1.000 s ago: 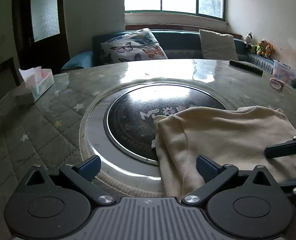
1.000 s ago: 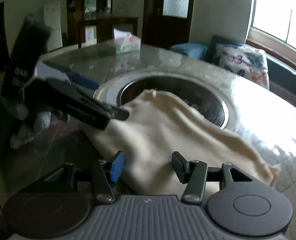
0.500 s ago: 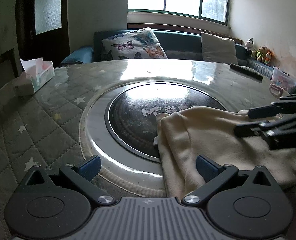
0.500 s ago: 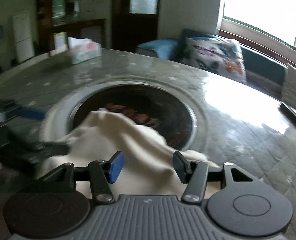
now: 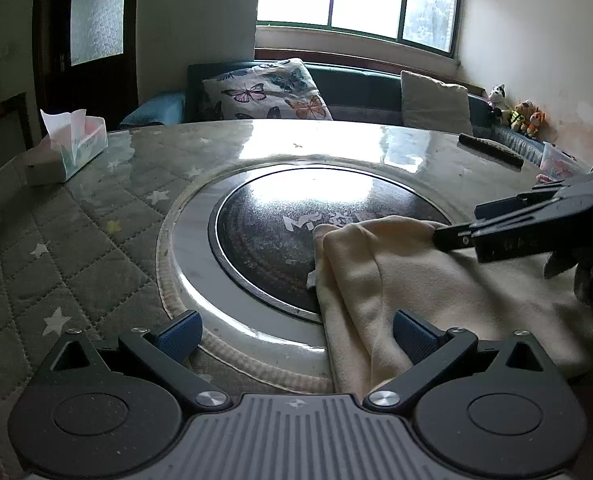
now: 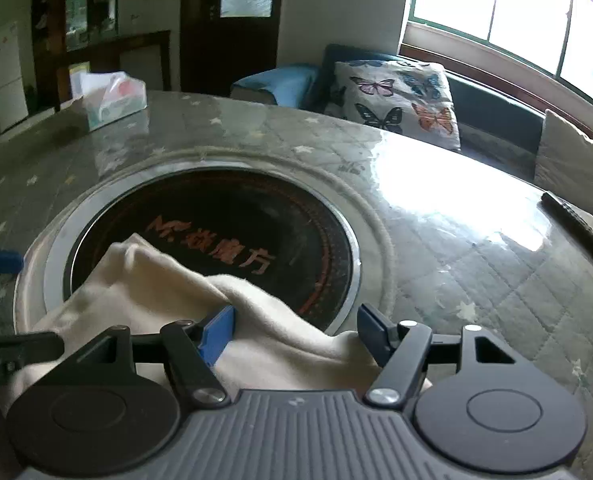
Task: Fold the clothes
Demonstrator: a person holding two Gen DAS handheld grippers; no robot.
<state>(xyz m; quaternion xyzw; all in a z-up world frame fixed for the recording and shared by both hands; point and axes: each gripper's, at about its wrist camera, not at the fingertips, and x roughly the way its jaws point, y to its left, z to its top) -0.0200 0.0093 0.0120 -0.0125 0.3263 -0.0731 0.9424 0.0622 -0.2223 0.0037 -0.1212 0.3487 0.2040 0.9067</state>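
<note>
A: Right claw [image 6: 294, 332] has swung across to the cream garment's [image 5: 428, 284] far edge; its jaws have just been opening, cloth lying loose between them, nothing pinched.

B: Left claw [image 5: 296, 332]?

A: Spread wide, empty, over the garment's near edge. The garment is rumpled, half on the worktop [image 5: 96, 248], half over the dark inset hob [image 5: 280, 232].

B: Step?

A: Likely positioning for a fold; next, each claw needs to pinch an edge.

B: Obstacles?

A: Tissue box [image 5: 72, 148] and remote [image 5: 490, 150] sit well apart.
</note>
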